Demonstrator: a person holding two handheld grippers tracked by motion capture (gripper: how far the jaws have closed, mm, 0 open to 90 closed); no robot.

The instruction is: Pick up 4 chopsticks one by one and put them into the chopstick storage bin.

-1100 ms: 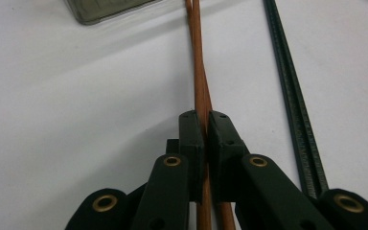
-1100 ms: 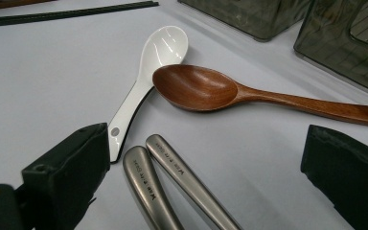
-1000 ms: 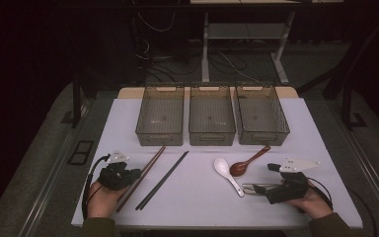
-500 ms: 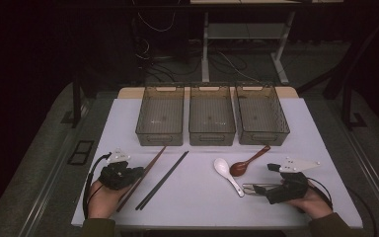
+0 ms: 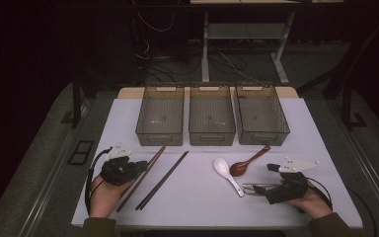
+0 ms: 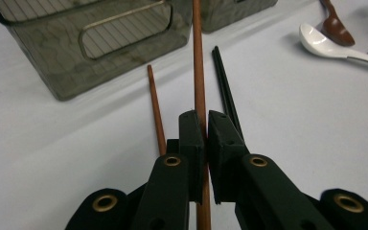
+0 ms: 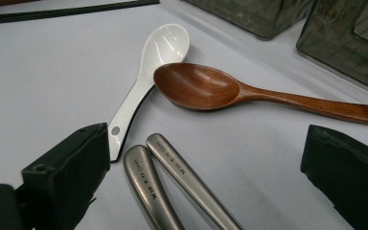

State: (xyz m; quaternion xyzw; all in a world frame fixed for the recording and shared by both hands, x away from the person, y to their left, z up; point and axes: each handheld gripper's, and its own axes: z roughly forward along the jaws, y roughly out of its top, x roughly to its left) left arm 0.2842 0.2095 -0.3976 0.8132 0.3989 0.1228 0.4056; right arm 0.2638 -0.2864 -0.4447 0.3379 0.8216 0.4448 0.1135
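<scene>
The left gripper [image 6: 205, 136] has its jaws closed tight on one brown wooden chopstick [image 6: 199, 72], which runs forward between the pads toward the left-hand bin [image 6: 96, 38]. The second brown chopstick [image 6: 156, 110] lies on the white table [image 6: 52, 158] just to the left of the held one, apart from the jaws, and the pair of black chopsticks [image 6: 225, 91] lies just to its right. In the high view the left gripper [image 5: 137, 167] sits at the near left of the table, over the brown chopsticks [image 5: 145, 175], with the black chopsticks [image 5: 162, 180] beside them. The right gripper [image 7: 206, 177] stands with its jaws wide open — nothing is held. Two metal handles [image 7: 172, 187] lie on the table between the open jaws, touching neither pad. Just beyond them, the white ceramic spoon [image 7: 146, 81] and the brown wooden spoon [image 7: 206, 88] rest on the table; whether the wooden bowl touches the white handle cannot be told. Three smoke-grey bins [image 5: 212, 116] stand in a row at the far edge — left, middle and right.
</scene>
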